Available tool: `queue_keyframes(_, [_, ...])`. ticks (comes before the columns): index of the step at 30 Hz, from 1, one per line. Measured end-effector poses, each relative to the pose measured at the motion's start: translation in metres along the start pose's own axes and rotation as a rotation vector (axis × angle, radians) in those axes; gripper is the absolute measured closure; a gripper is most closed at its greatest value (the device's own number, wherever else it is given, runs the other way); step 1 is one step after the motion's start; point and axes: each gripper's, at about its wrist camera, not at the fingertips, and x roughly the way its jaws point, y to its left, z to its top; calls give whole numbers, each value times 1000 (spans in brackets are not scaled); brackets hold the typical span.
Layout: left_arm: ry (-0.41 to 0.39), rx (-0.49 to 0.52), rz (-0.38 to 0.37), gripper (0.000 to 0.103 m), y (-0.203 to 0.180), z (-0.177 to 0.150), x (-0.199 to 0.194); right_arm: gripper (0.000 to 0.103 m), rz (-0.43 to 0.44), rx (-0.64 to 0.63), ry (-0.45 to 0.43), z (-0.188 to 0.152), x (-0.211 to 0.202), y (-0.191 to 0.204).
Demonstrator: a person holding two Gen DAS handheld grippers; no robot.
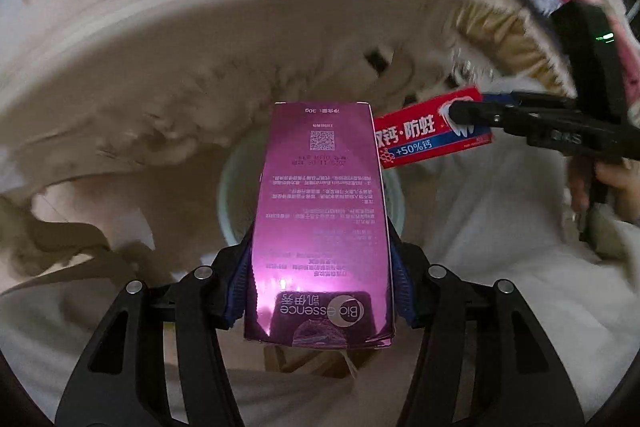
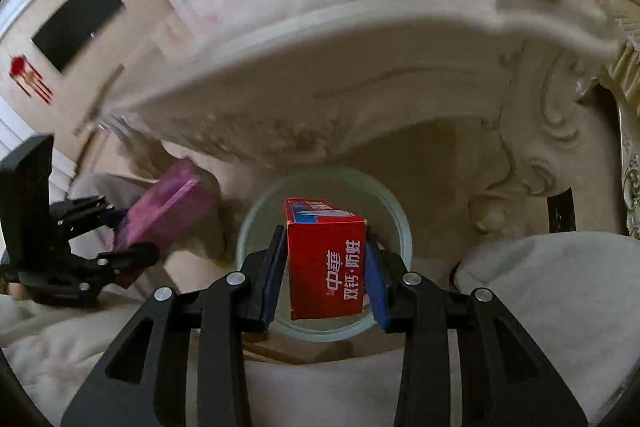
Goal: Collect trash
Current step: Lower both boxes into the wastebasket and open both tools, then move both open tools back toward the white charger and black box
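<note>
1. Two cardboard boxes are held at once, one in each hand-held gripper, both above a round pale green plastic bin [image 2: 404,223].
2. The left gripper [image 1: 320,291] has its blue-padded fingers [image 1: 239,287] closed against the long sides of a shiny metallic pink Bio-essence carton [image 1: 320,211], which stands out forward from the jaws with its printed face toward the left wrist camera.
3. Ahead of and below that carton, part of the bin's rim [image 1: 226,195] shows, mostly hidden behind the pink box.
4. The right gripper [image 2: 326,279] pinches a red and blue toothpaste box with white Chinese lettering [image 2: 326,267] between its blue pads [image 2: 376,283]; the box points forward along the fingers, directly over the bin's opening.
5. From the left wrist view, the right gripper [image 1: 464,115] reaches in from the right, and the red toothpaste box [image 1: 424,139] sits just beside the far right edge of the pink carton.
6. From the right wrist view, the left gripper [image 2: 120,247] sits to the left with the pink carton [image 2: 168,207] blurred, near the bin's left rim.
7. Beyond both grippers stands a cream carved ornate table [image 2: 360,99], its top holding blurred items.
8. Off-white fabric [image 2: 552,307] lies under and beside the grippers.
</note>
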Motion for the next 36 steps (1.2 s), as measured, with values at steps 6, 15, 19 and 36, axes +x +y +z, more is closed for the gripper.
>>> queue_keyframes(6, [87,11,73,17,9,15,54,37,-121,-81,66,-2,40,8])
queue_keyframes(15, [-35,-43,68,13,18,5,-13,36,-46,-105,-31,8,-5,29])
queue_keyframes(19, [-157,-10,80,13,16,12,-72,36,43,-128,-161,26,-44,45])
queue_keyframes(36, [-461,-256,278,13,143,205,-115,36,-57,-115,-505,225,-56,22])
